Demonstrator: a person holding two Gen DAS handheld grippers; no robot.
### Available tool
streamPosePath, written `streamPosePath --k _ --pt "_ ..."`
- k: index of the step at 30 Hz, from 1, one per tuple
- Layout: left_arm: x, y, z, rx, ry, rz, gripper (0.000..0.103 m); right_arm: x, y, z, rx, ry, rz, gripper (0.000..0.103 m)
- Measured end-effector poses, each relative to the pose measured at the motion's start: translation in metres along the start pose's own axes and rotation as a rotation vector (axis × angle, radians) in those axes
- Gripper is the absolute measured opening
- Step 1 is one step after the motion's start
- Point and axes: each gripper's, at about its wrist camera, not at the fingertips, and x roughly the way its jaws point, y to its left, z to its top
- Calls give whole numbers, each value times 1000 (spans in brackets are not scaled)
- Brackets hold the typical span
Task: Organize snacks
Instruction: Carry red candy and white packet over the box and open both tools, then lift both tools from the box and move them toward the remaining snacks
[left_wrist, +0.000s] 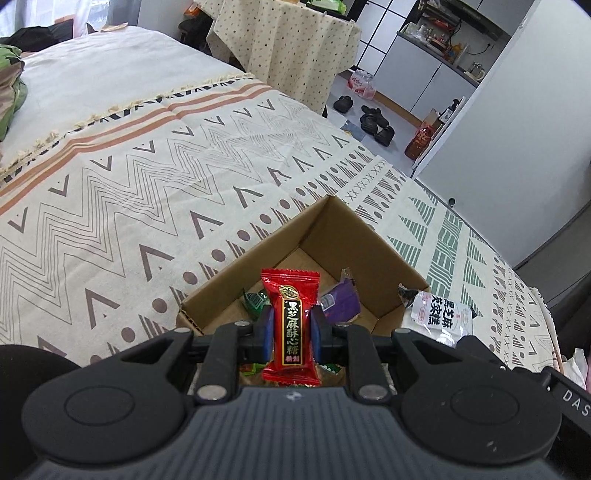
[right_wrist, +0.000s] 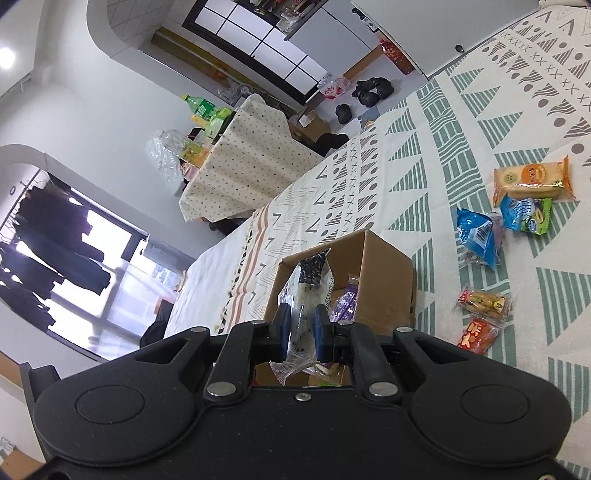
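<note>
The box (left_wrist: 332, 236) on the bed (left_wrist: 110, 184) already holds several snacks; left tongs (left_wrist: 290, 328) grip a red candy (left_wrist: 290, 321) above it; right tongs (right_wrist: 301, 328) clamp a clear packet (right_wrist: 303, 295) beside it; five packets (right_wrist: 476, 236) lie outside.

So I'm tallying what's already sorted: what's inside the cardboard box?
In the box: a purple packet and a green-wrapped candy. The left gripper and its red candy cover the near floor, so anything more there can't be seen.
</note>
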Motion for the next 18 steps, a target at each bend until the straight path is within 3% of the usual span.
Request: streamPosePath --k 6,11,18 --pt "14 0 4 16 46 -5 23 10 2 1 -2 -22 -10 13" --pt "24 4 2 0 103 35 44 17 -3 1 25 -20 -27 25" --pt "16 3 1 13 88 60 54 12 -4 1 20 -16 -55 30"
